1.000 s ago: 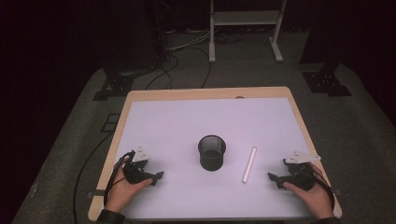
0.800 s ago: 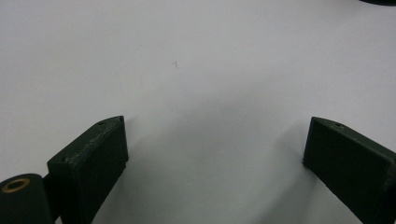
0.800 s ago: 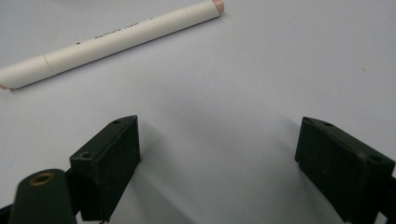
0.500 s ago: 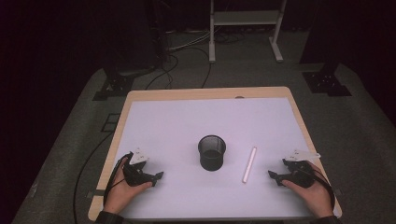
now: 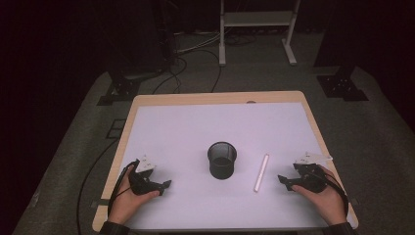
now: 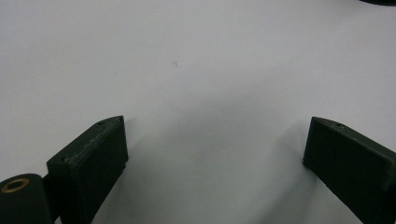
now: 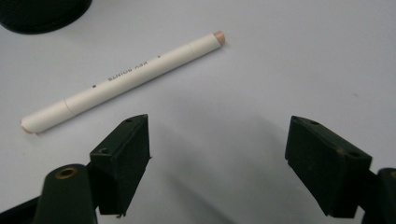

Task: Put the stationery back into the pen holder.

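White and flat, the counter (image 5: 195, 132) sits in a dark room. A white pen (image 5: 261, 172) lies on it, just beside a black mesh cup (image 5: 222, 159). The right gripper (image 5: 285, 180) is near the pen, not touching it; its jaws have just been closing a little but stand wide, with nothing between them. The left gripper (image 5: 164, 186) rests wide too, holding nothing.

Table (image 5: 161, 127) brightly lit from above; surroundings nearly black; soft shadows; high view perhaps slightly grainy.
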A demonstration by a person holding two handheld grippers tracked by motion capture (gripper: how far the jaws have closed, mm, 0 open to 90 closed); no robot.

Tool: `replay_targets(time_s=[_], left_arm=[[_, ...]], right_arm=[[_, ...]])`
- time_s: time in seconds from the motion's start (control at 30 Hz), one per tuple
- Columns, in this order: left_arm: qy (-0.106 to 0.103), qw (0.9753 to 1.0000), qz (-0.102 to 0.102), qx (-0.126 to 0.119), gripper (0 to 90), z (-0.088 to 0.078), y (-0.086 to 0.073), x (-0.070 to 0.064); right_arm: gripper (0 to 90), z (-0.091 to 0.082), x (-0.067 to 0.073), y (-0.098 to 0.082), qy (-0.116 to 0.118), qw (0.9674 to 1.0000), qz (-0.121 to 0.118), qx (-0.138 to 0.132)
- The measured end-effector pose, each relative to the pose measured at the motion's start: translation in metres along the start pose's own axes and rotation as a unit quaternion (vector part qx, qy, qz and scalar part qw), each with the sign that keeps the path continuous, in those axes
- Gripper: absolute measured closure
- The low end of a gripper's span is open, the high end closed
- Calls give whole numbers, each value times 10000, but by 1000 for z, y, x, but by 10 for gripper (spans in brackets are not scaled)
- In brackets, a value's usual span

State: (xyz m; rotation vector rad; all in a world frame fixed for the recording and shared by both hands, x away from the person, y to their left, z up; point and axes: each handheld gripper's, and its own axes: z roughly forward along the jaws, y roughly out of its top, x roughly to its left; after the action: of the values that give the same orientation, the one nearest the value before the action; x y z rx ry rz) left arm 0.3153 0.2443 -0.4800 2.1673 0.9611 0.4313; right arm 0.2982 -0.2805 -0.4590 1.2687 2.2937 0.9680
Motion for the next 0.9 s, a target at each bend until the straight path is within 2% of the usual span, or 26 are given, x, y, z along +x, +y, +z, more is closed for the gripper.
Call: replay_targets(time_s=[0.13,0.33,0.9], left_arm=[[0,10000,1,1,54,0,0,0],[2,10000,2,2,55,0,0,0],[-1,10000,0,0,55,0,0,0]], right_arm=[[249,1,3,8,5,10000,44,62],[285,3,6,17,41,9999,-9,105],[283,13,10,38,81,9999,-107,106]])
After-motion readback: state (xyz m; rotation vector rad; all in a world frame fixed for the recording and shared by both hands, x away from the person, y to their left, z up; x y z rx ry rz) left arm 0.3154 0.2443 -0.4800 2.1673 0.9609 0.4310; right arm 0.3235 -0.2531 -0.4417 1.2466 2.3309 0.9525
